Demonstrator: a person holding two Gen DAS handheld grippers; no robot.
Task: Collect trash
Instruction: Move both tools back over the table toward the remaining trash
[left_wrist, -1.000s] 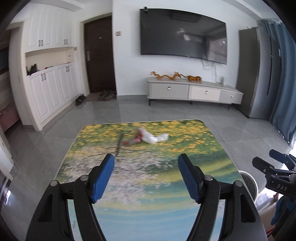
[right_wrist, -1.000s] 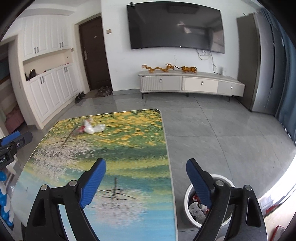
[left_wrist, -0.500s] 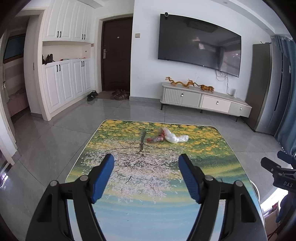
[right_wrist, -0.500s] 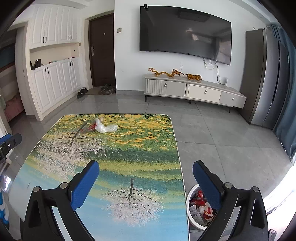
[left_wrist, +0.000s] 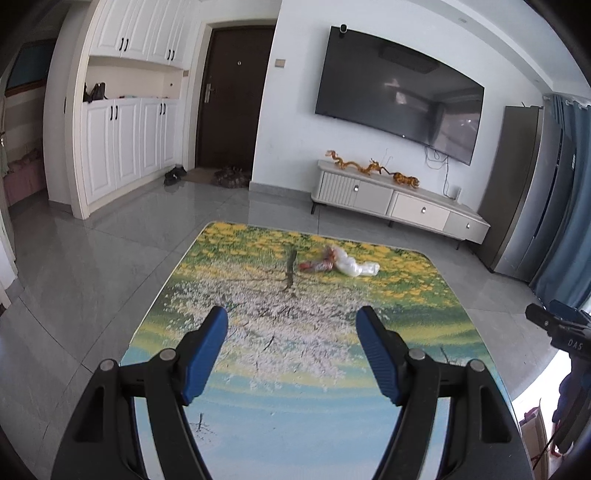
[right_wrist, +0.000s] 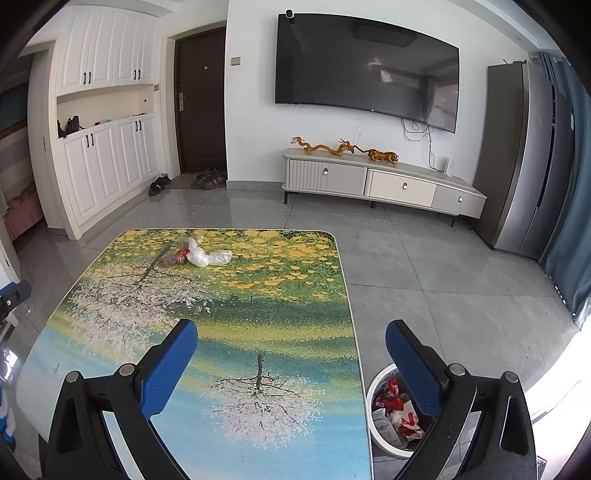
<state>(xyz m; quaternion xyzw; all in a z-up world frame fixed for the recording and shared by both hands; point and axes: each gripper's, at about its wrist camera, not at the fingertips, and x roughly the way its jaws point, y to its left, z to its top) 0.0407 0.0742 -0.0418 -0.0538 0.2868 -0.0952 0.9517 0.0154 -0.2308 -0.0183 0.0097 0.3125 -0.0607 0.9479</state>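
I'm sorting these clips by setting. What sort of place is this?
Most likely a home living room: a large wall-mounted TV hangs above a low media cabinet, with shoes by the entrance door and a printed table in front.

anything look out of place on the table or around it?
Only the leftover trash: a crumpled white plastic bag with a red wrapper beside it, lying at the far end of the table. The bin on the floor already holds wrappers. Nothing spilled or damaged.
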